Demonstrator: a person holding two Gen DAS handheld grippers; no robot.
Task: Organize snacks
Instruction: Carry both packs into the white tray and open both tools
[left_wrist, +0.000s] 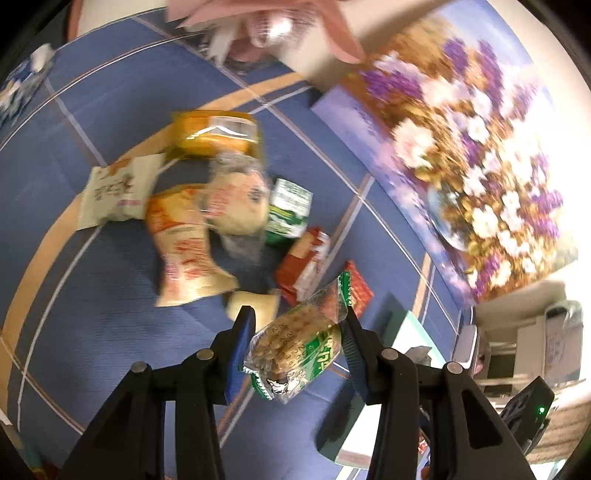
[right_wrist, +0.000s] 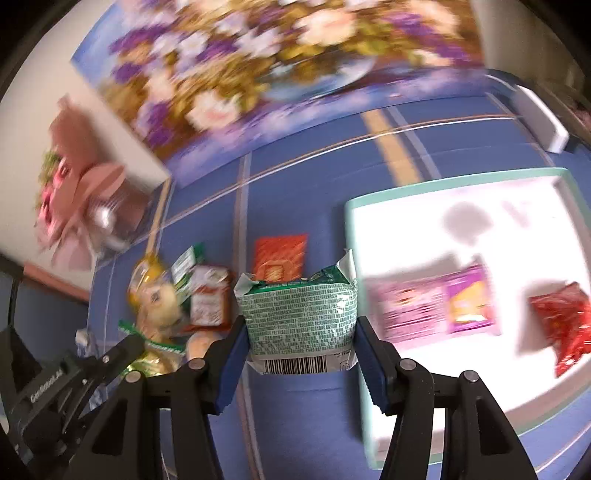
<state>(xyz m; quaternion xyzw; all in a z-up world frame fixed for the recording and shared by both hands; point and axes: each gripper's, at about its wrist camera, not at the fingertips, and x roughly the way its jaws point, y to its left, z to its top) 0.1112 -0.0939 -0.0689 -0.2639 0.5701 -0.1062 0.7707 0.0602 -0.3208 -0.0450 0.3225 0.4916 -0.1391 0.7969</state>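
Surface: a table under a blue cloth (left_wrist: 110, 110) crossed by pale and tan stripes. Against the wall at its far edge leans a large painted picture of purple and white flowers (right_wrist: 258, 62), blurred in both views. A pink flower bouquet (right_wrist: 74, 206) stands at the far left of the right wrist view, also smeared.

Container: a shallow white tray with a pale green rim (right_wrist: 369, 206) sits on the cloth at the right. Inside lie a purple packet (right_wrist: 443, 302) and a red packet (right_wrist: 561, 325), apart from each other. The tray floor is washed out by glare, so its depth is hard to read.

Loose snacks: a heap (left_wrist: 207, 206) of orange, cream, red and green wrappers lies on the cloth left of the tray; a flat red sachet (right_wrist: 280, 256) lies just beside the tray. Prints on these are too blurred to read.

Left gripper (left_wrist: 295, 339): claw pinching a clear green-edged biscuit pack (left_wrist: 295, 343), held above the cloth, pads on both sides.

Right gripper (right_wrist: 299, 343): claw clamped on a green-and-white printed packet (right_wrist: 299, 317), barcode toward the camera, held above the cloth just left of the tray's near corner.

Cut off: the room beyond the table's right edge shows only as bright, indistinct furniture.
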